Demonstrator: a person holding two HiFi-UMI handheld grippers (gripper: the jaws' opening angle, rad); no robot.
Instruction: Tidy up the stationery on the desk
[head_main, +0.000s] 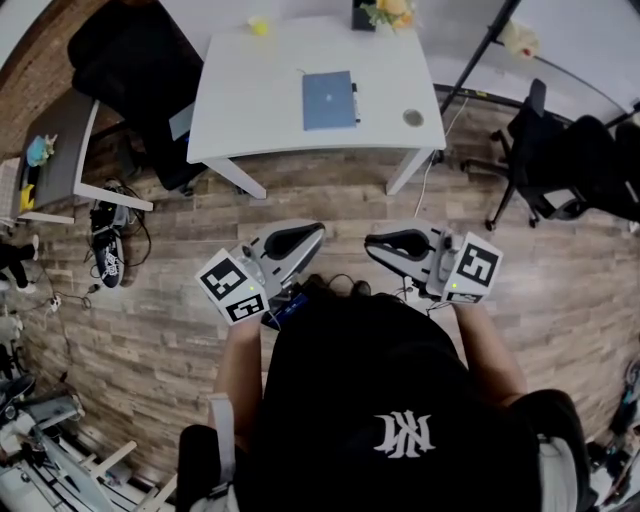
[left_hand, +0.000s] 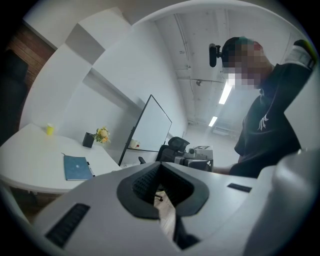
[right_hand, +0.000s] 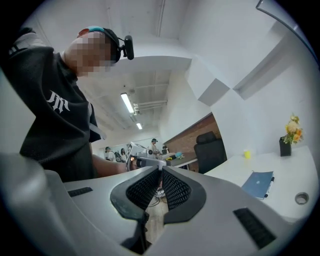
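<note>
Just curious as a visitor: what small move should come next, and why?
Probably step toward the desk: the left hand-held gripper and right hand-held gripper are shut, empty, and well short of the notebook and pen lying there.

This is an office. A white worktop (head_main: 260, 110) stands on a wood floor (head_main: 180, 300). A blue notebook (head_main: 329, 100) and a pen (head_main: 355, 103) lie on it, and flowers (head_main: 385, 12) stand at its far edge. A black chair (head_main: 130, 60) stands at its left, and a chair on wheels (head_main: 560, 160) is at its right. A second desk (head_main: 60, 150) stands by a brick wall (head_main: 30, 70). A whiteboard (left_hand: 150, 130) stands past the worktop. Long lights (right_hand: 129, 102) run along the ceiling. People (right_hand: 121, 151) are far back in the room.
</note>
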